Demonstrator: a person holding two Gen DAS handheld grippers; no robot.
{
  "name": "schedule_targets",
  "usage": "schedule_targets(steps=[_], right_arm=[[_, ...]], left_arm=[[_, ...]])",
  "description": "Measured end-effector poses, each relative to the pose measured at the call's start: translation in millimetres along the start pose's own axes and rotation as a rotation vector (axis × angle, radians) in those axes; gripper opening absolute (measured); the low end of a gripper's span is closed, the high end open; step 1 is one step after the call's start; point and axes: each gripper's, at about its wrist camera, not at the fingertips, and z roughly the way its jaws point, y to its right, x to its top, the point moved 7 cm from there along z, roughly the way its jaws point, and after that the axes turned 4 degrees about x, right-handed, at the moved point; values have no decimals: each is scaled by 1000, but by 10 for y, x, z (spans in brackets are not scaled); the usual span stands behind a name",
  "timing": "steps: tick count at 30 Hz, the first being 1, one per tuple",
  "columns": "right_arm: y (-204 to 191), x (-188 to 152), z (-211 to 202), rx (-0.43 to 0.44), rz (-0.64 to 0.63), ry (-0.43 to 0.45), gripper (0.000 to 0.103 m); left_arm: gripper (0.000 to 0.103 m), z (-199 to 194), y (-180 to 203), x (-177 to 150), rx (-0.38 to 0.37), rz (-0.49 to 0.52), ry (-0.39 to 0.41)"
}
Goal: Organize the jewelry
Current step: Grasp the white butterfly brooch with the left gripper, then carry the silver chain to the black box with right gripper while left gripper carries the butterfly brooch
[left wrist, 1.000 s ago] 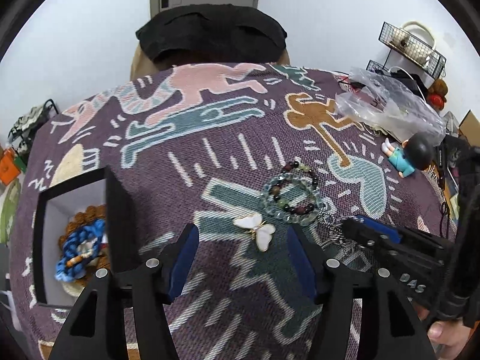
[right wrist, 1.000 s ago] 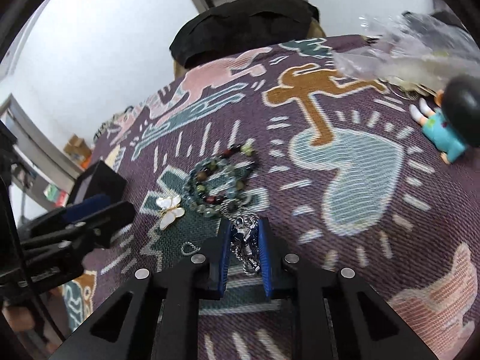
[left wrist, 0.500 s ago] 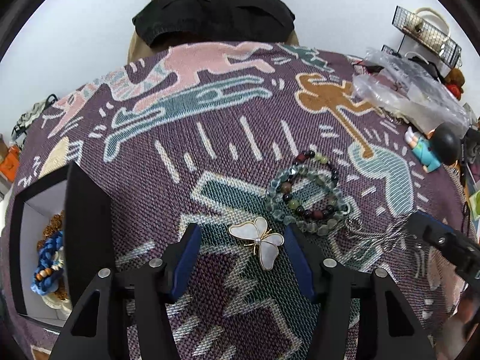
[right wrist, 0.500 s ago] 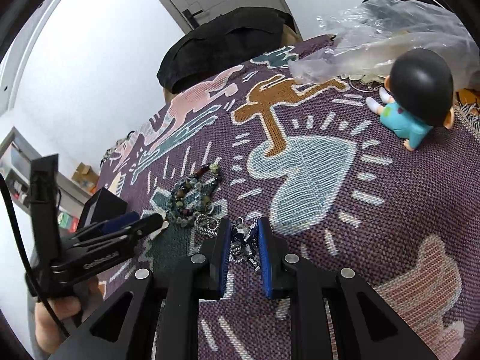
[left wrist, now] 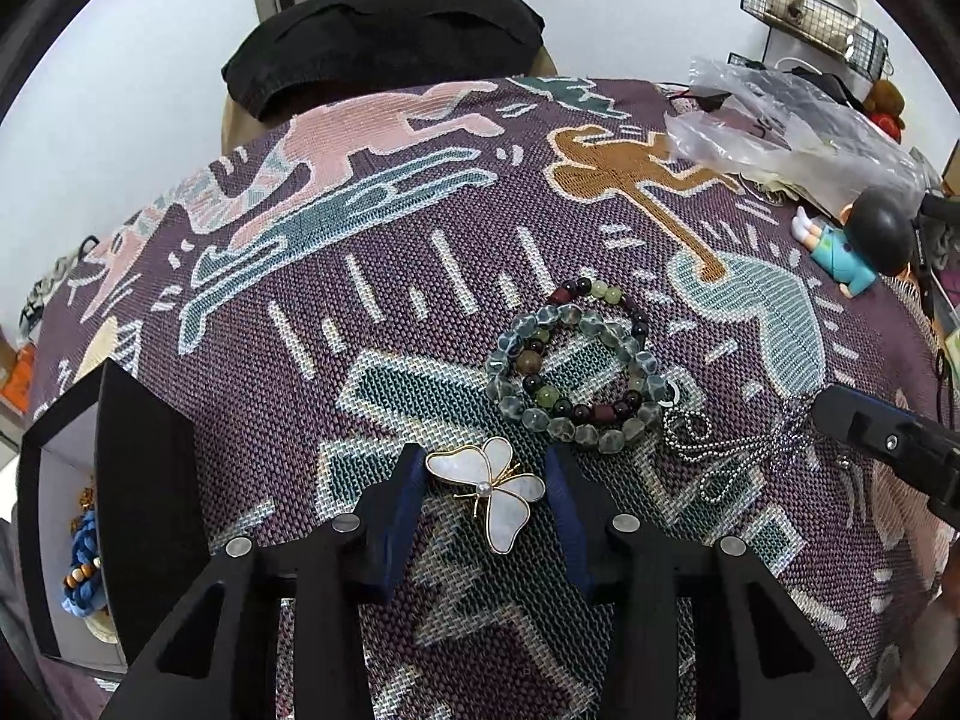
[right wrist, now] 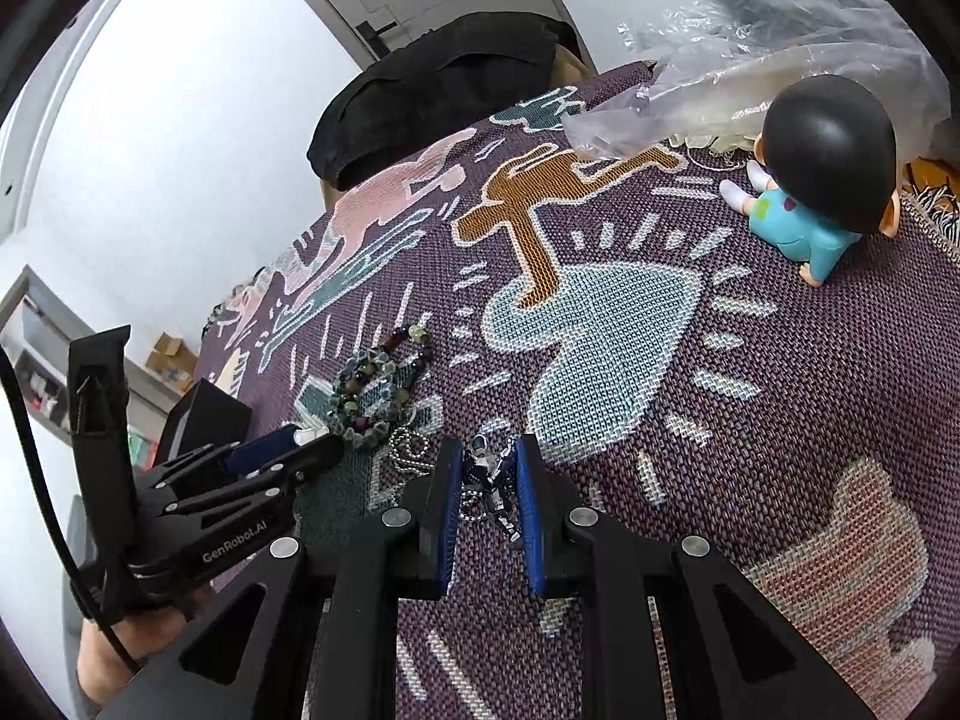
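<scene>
A white-and-gold butterfly brooch (left wrist: 487,495) lies flat on the patterned cloth (left wrist: 420,276). My left gripper (left wrist: 485,477) straddles it and its jaws are closing, each blue pad a sliver away from a wing. Two beaded bracelets (left wrist: 576,378) lie overlapped just beyond, also seen in the right wrist view as bracelets (right wrist: 378,390). My right gripper (right wrist: 487,480) is shut on a silver ball-chain necklace (right wrist: 489,471). Its chain (left wrist: 720,456) trails from the right gripper (left wrist: 834,414) toward the bracelets. The left gripper (right wrist: 318,444) shows at the left of the right wrist view.
A black box (left wrist: 144,480) with a white inside stands at the left and holds a blue bracelet (left wrist: 84,564). A doll figure (left wrist: 858,240) and a crumpled plastic bag (left wrist: 780,132) lie at the far right. A black garment (left wrist: 384,30) drapes a chair behind the table.
My left gripper came down and forward around the butterfly brooch, and its jaws narrowed. My right gripper drew the silver chain to the right, away from the bracelets.
</scene>
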Motion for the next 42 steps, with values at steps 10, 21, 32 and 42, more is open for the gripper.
schedule_targets(steps=[10, 21, 32, 42], right_arm=[[-226, 106, -100, 10, -38, 31, 19], [-551, 154, -141, 23, -92, 44, 19], [-928, 211, -210, 45, -152, 60, 19], [-1555, 328, -353, 78, -260, 93, 19]], left_arm=[[2, -279, -182, 72, 4, -30, 32], [2, -601, -375, 95, -65, -87, 79], [2, -996, -630, 141, -105, -143, 143], [2, -1412, -1158, 59, -51, -194, 217]])
